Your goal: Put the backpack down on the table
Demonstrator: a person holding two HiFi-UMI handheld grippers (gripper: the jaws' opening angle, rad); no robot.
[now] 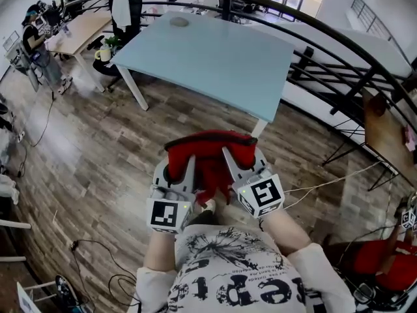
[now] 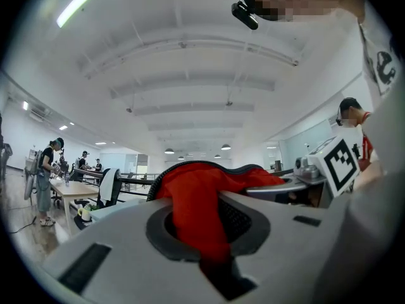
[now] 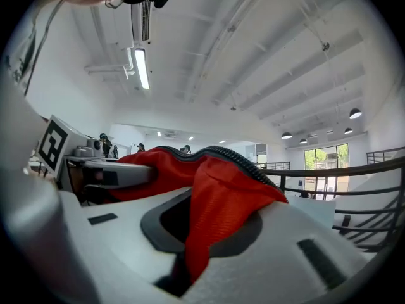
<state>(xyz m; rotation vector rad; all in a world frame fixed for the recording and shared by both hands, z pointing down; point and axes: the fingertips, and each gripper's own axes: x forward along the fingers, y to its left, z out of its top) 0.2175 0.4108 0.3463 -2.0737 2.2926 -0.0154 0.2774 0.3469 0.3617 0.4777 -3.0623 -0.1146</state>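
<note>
A red backpack (image 1: pixel 210 154) with a black zip edge hangs in the air between both grippers, close in front of the person's chest and above the wooden floor. My left gripper (image 1: pixel 177 168) is shut on a fold of its red fabric (image 2: pixel 193 214) at the left side. At the right side my right gripper (image 1: pixel 236 163) is shut on another fold of the same cloth (image 3: pixel 218 214). The light blue table (image 1: pixel 215 57) stands ahead of the backpack, its near corner just beyond the bag.
A black railing (image 1: pixel 339 57) curves behind and to the right of the table. Desks, a chair (image 1: pixel 125 8) and people are at the far left. Cables lie on the floor (image 1: pixel 78 168). A person in red (image 1: pixel 384 259) sits at the lower right.
</note>
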